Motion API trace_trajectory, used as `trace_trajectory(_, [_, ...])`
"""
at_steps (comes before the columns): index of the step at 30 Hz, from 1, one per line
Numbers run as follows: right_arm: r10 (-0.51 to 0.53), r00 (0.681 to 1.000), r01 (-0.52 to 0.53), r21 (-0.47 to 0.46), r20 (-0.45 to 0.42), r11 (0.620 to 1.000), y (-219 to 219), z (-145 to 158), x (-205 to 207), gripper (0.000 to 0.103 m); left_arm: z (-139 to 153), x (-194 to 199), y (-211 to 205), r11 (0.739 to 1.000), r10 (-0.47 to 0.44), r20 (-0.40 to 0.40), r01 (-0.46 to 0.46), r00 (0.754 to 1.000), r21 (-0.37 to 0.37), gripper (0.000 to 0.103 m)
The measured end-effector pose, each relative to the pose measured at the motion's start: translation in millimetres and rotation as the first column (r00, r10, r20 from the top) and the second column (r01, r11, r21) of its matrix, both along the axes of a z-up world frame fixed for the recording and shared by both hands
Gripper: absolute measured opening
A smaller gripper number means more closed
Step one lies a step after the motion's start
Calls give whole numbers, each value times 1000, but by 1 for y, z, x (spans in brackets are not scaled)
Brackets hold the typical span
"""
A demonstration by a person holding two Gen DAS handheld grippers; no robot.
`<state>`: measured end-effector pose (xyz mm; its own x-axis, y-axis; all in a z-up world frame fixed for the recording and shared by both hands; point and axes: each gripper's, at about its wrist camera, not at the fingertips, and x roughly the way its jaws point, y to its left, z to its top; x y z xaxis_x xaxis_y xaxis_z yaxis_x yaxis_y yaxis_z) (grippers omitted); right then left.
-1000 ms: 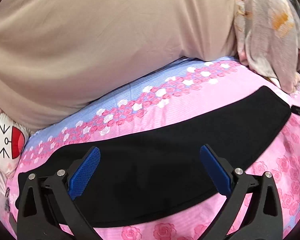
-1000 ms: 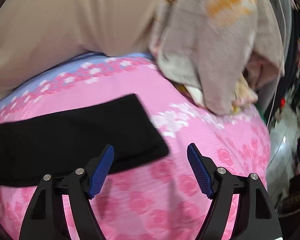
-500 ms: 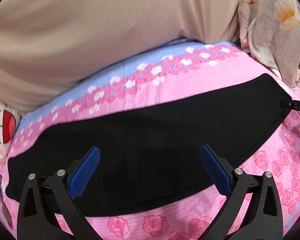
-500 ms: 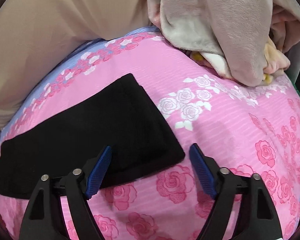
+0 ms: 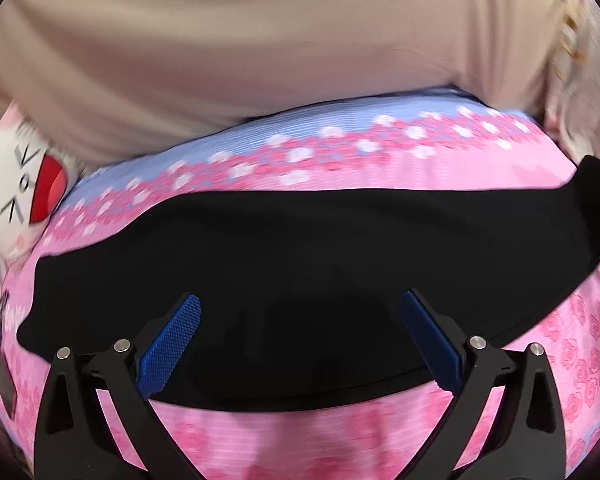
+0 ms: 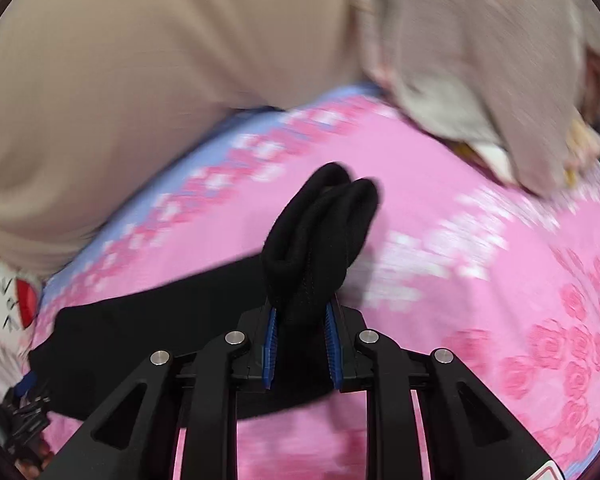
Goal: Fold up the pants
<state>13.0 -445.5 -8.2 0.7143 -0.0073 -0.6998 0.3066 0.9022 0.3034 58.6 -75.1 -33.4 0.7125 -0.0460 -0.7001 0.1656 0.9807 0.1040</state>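
Black pants (image 5: 320, 264) lie folded lengthwise in a long strip across a pink rose-print bedsheet (image 5: 340, 436). My left gripper (image 5: 300, 340) is open, its blue pads over the near middle of the strip and holding nothing. My right gripper (image 6: 300, 344) is shut on the right end of the pants (image 6: 320, 236), which bunches up and stands lifted between the blue pads. The rest of the strip (image 6: 140, 340) trails left on the sheet.
A large beige pillow (image 5: 260, 40) fills the back. A pale floral blanket (image 6: 480, 60) is heaped at the back right. A white cartoon-print cushion (image 5: 24, 184) lies at the left. The sheet has a blue band (image 5: 340, 124) near the pillow.
My right gripper has closed on the right end of the pants and lifted it, bunching the cloth. My left gripper stays open over the strip, with the view shifted slightly.
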Motion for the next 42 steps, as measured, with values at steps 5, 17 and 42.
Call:
trace_trajectory(5, [182, 983, -181, -53, 16, 982, 98, 23, 39, 19, 4, 0, 64, 995, 90, 21, -89, 996, -33, 98])
trace_trajectory(17, [489, 850, -519, -150, -195, 842, 315, -56, 90, 20, -9, -8, 235, 926, 356, -3, -353, 934, -136, 98])
trace_trajectory(42, [508, 858, -513, -161, -76, 843, 340, -26, 32, 69, -77, -15, 400, 588, 579, -309, -649, 754, -483, 98])
